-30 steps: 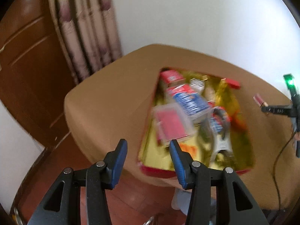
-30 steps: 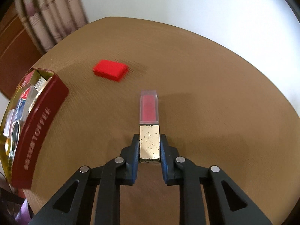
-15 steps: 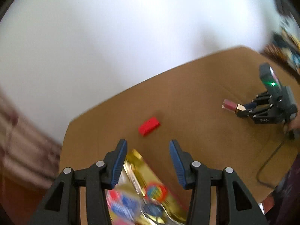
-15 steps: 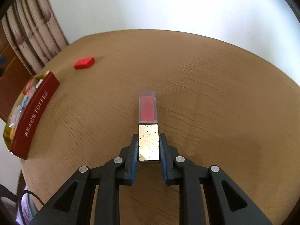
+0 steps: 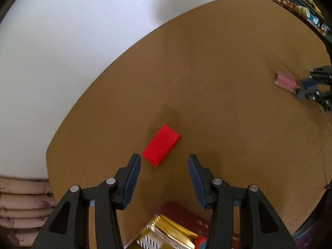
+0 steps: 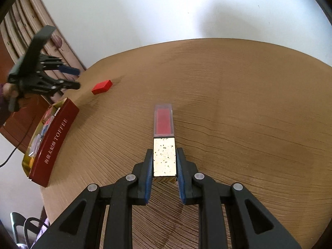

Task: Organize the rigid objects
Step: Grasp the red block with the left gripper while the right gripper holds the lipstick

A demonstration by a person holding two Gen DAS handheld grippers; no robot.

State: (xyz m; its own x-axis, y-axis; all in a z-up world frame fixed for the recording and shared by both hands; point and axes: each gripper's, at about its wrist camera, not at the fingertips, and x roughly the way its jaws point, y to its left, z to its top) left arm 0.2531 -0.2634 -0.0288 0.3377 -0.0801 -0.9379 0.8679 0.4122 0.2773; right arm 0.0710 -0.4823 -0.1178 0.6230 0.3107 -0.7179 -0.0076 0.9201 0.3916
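I hold left claw wide | red block just ahead, long axis slanting up-right | right claw clamps lipstick, farther off

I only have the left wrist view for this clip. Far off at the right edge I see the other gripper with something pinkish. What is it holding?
Observer: The right gripper is shut on a square-sided lipstick tube, speckled gold base between the fingers, clear cap with red inside pointing away.
Operator: Is the tube resting on the brown wooden table?
Observer: It seems held just above the brown wooden table; contact is hard to judge.
Operator: The box at my bottom edge?
Observer: A dark red rectangular tin printed TOFFEE, already holding small items.
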